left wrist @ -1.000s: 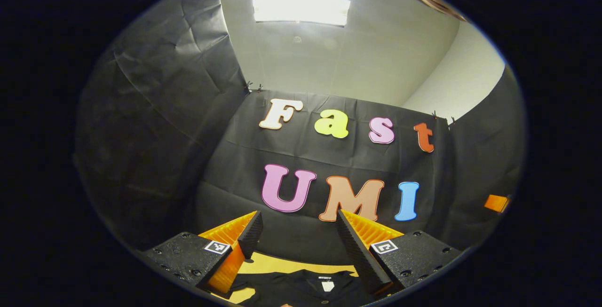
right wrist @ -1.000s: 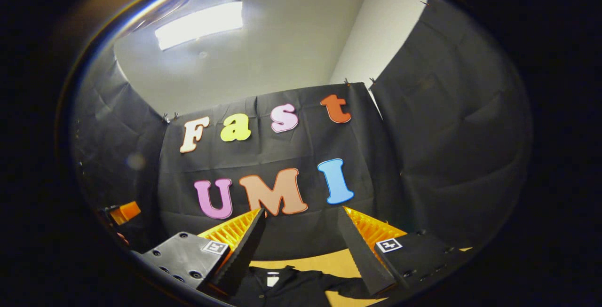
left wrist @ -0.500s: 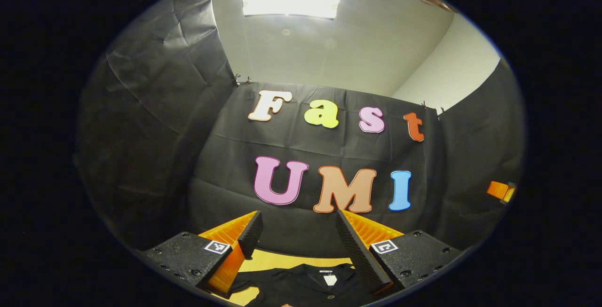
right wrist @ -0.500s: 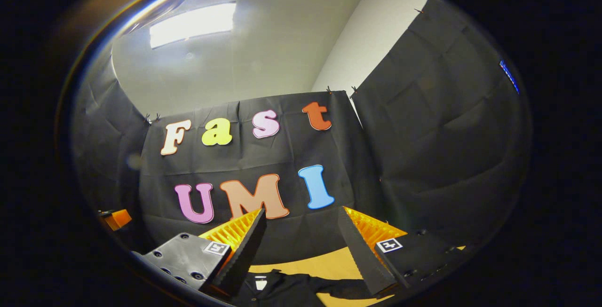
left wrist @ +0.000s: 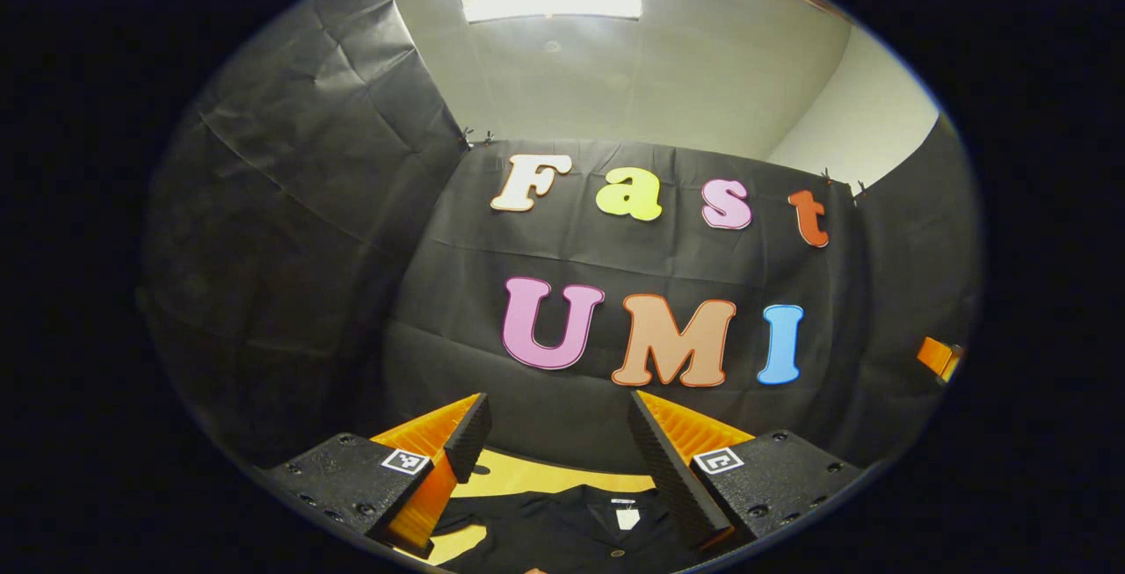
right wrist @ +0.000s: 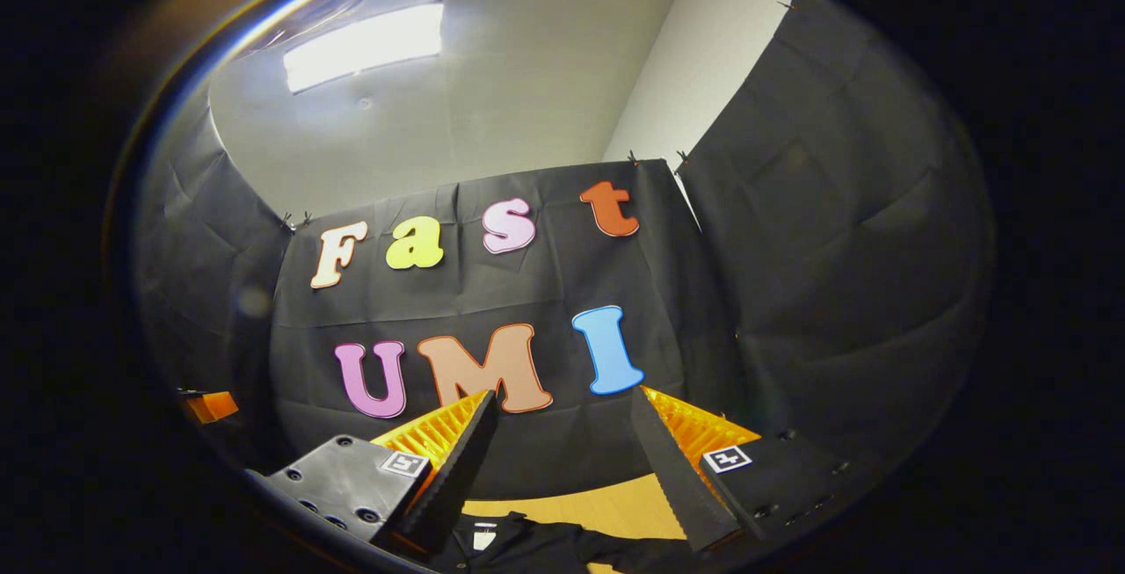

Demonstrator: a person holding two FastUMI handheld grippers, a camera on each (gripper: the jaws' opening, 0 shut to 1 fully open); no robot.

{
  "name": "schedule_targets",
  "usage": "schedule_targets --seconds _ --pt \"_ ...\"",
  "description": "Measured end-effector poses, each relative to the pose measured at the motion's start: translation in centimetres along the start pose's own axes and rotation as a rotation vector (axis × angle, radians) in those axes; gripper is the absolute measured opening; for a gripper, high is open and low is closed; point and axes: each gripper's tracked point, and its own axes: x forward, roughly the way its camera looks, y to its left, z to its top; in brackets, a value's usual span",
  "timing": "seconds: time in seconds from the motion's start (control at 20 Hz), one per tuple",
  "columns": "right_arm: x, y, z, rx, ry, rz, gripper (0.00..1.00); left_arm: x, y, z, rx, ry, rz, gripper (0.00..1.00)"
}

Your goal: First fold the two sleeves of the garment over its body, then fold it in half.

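Garment [left wrist: 562,530]: dark shirt, lies flat on the yellow-ish table [left wrist: 545,475], collar end toward the booth wall, small white neck tag [left wrist: 627,518] just inside the collar. In the right gripper view the garment [right wrist: 536,548] sits low between the fingers, w/ one sleeve [right wrist: 650,546] running out sideways from the collar across the table, so judged unfolded: sleeve step not begun.

Left gripper [left wrist: 554,433]: fingers spread wide, nothing between them, held above the garment on the near side of the collar and tilted up toward the wall. Right gripper [right wrist: 562,429]: likewise spread, nothing held, above the garment and to the sleeve side of the collar. The far end of that sleeve is hidden behind a finger, so can't tell where the cuff lies.

Step in hand, as I read it: bring each gripper down to a sleeve. Doing it well:
- tip both grippers down first so the cloth is in sight, not the wall
- keep jaws wide until one finger slides under the sleeve edge; pinch one layer only, near the cuff
- lift just clear of the table, carry the sleeve toward the collar line, lay it flat on the body, then let go
- don't drag: thin cloth probably bunches and pulls the collar off line
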Motion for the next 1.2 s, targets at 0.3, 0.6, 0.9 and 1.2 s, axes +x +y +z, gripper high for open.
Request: schedule_targets --seconds 0.3,0.6,0.9,1.2 --pt "2.4 -1.6 -4.4 -0.027 0.159 0.023 0.96 1.2 -2.2 -0.5 0.018 -0.009 0.008 0.92" --pt "2.9 -0.1 -3.5 -0.049 0.119 -0.001 0.96 2.7 -0.9 0.7 0.100 -0.020 -0.017 0.92" --pt "1.6 0.4 -6.8 -0.115 0.221 -0.012 0.97 3.3 0.1 0.6 0.036 -0.059 -0.031 0.92" --pt "0.0 -5.7 -11.1 -0.090 0.419 -0.149 0.97 3.9 1.0 -1.0 0.009 -0.019 -0.021 0.92"
